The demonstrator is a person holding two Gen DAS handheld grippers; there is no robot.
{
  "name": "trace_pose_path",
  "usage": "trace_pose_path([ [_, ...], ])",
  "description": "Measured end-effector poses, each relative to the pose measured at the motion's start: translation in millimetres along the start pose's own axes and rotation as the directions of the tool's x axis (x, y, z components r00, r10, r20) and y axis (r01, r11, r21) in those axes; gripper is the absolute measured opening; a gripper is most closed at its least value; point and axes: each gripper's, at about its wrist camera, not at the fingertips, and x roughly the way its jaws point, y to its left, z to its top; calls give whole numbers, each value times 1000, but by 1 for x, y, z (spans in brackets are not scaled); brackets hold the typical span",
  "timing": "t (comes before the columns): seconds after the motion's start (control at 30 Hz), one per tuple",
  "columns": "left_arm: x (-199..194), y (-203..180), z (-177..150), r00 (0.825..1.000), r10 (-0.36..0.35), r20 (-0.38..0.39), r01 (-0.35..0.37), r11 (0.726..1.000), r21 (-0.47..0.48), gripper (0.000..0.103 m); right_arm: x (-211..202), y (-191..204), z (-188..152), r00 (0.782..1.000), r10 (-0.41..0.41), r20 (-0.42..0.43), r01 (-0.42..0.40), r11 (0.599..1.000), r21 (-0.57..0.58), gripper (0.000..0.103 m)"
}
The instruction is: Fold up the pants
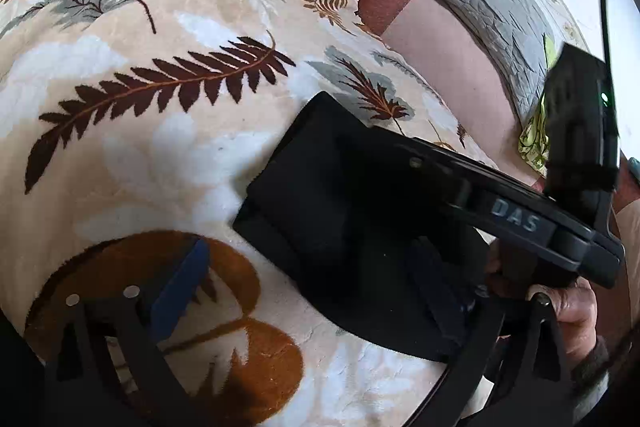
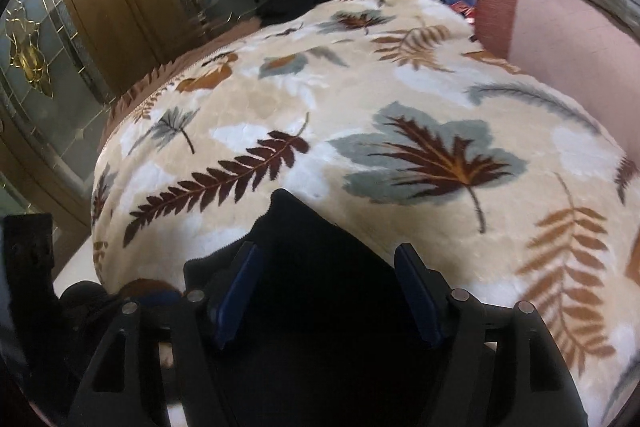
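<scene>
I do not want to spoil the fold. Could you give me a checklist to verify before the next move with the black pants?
1. Pants lie on the leaf-print blanket: ok.
2. Right gripper open, fingers either side of the pants: ok.
3. Right gripper holds the fabric: not ok, jaws apart.
4. Left gripper state: cannot tell; only one blue pad shows.
5. Blanket ahead of the pants free for a fold: ok.
6. Pants edges aligned: cannot tell, mostly hidden.

The right hand-held gripper [image 2: 326, 291] has its jaws spread wide. The left hand-held gripper [image 1: 320, 287] also gapes, with the right one crossing at its three o'clock.
</scene>
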Motion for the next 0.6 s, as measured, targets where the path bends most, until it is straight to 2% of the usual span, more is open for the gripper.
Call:
trace_pose_path([
  [0.37,2,-3,-2,1000,7,18,-8,1000,20,103,25,3,3,999,-1,-39,0,1000,-8,74],
  [0.4,2,-3,-2,1000,7,21,-8,1000,27,103,28,3,2,999,-6,-45,5,1000,-5,68],
  [0.43,2,-4,-2,1000,6,23,-7,999,34,103,30,3,0,999,-21,-43,21,1000,0,50],
  [0.47,3,-5,-2,1000,3,27,-4,999,42,101,30,3,-1,999,-30,-38,30,1000,6,42],
  [0.5,2,-6,-1,999,-6,35,4,999,53,80,28,1,-2,999,-22,-27,22,1000,18,28],
  [0.53,3,-8,-1,999,-14,31,12,998,66,61,22,-1,-3,1000,-6,-12,6,999,39,19],
  [0.57,6,-9,1,1000,-11,1,11,996,84,28,15,-4,-4,1000,8,4,-8,998,62,17],
  [0.6,9,-9,3,999,-32,-21,34,996,82,24,9,-6,-4,1000,20,19,-21,997,77,14],
])
